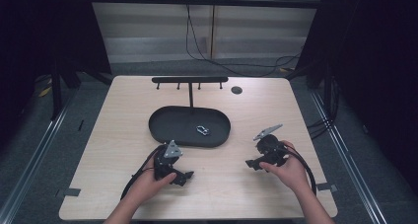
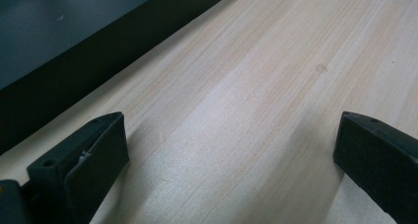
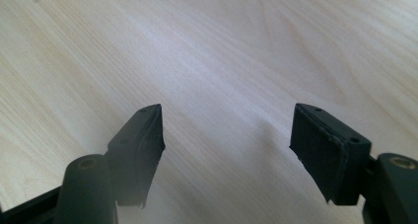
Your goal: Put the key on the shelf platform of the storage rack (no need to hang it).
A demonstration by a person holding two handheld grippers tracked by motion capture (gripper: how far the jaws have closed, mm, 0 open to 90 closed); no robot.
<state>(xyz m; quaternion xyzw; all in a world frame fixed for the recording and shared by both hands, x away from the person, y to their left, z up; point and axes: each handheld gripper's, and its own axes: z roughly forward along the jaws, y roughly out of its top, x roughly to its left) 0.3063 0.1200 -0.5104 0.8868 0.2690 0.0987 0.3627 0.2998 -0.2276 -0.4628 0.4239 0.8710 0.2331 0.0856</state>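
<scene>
A black oval tray lies at the middle of the wooden table, with a small metal clip-like piece inside it. My left gripper rests low near the table's front, just in front of the tray, held by a hand. Its jaws stand wide apart over bare wood, and the tray's dark rim shows at the upper left of the left gripper view. My right gripper sits to the right of the tray, jaws open over bare wood, nothing between them.
A black T-shaped rack with several pegs stands behind the tray. A small dark round hole marks the table's far right. Cables hang behind the table, and metal rails run along both sides.
</scene>
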